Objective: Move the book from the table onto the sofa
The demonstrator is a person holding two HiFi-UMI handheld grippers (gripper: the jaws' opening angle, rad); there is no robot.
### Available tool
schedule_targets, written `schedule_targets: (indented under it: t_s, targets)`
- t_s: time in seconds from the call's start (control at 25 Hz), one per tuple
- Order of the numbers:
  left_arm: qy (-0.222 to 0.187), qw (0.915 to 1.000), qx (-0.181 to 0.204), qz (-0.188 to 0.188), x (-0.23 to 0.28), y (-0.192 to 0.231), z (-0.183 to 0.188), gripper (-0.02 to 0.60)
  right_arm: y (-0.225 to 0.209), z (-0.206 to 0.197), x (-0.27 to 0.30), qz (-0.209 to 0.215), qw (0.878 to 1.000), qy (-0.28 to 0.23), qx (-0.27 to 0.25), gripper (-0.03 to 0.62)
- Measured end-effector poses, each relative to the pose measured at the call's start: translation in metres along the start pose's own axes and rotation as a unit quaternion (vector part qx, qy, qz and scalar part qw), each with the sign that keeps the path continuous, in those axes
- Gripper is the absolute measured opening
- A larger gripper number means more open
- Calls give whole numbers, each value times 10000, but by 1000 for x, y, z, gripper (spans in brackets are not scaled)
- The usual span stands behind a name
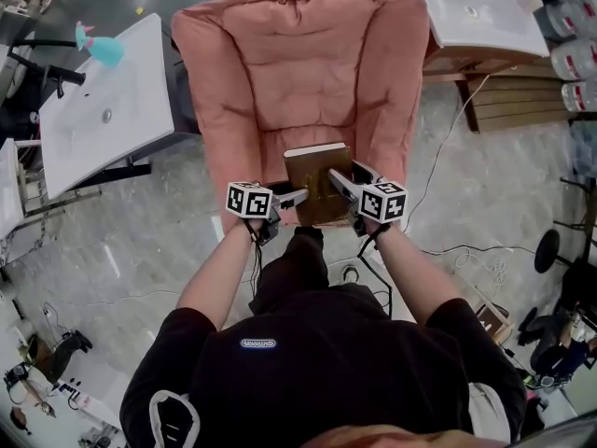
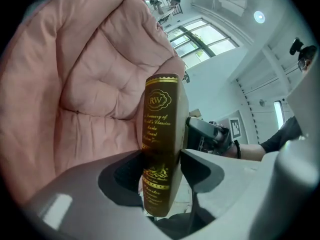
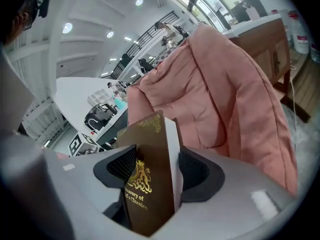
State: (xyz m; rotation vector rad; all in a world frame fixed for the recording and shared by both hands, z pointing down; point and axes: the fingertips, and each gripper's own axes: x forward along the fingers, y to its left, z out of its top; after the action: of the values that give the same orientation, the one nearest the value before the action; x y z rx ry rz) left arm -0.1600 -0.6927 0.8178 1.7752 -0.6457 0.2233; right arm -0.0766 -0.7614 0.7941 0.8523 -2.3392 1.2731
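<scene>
Leftmost stands one of two white basin tops (image 1: pixel 103 110), with one teal object (image 1: pixel 104 49) at its far edge. Next, the left gripper (image 1: pixel 291 197) clamps the spine side of the one brown book (image 1: pixel 315 168), its jaws pressed on both covers. The book is held over the front edge of the seat of the single pink sofa (image 1: pixel 298 63). The right gripper (image 1: pixel 340 180) pinches the book's page side likewise. The second basin top (image 1: pixel 476 7) stands beyond the sofa's far right corner.

grey marbled floor (image 1: pixel 140 250), white table (image 1: pixel 112 119)
</scene>
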Motion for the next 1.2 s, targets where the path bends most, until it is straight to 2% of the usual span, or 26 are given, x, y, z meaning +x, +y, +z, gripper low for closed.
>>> schedule_targets:
  t_s: [0.32,0.72,1.2]
  targets:
    - [396,9987,-326,20,35,71,-6,241,-53,-27,58,-216,9990,263,281,295]
    - [723,9958,-500,244,75,150,-19,242,-110,-62,118,-463,9968,631,156,284]
    - [982,9923,-503,565,93,201,-28,242,-141,-91,157,-560,9934,970,230,279]
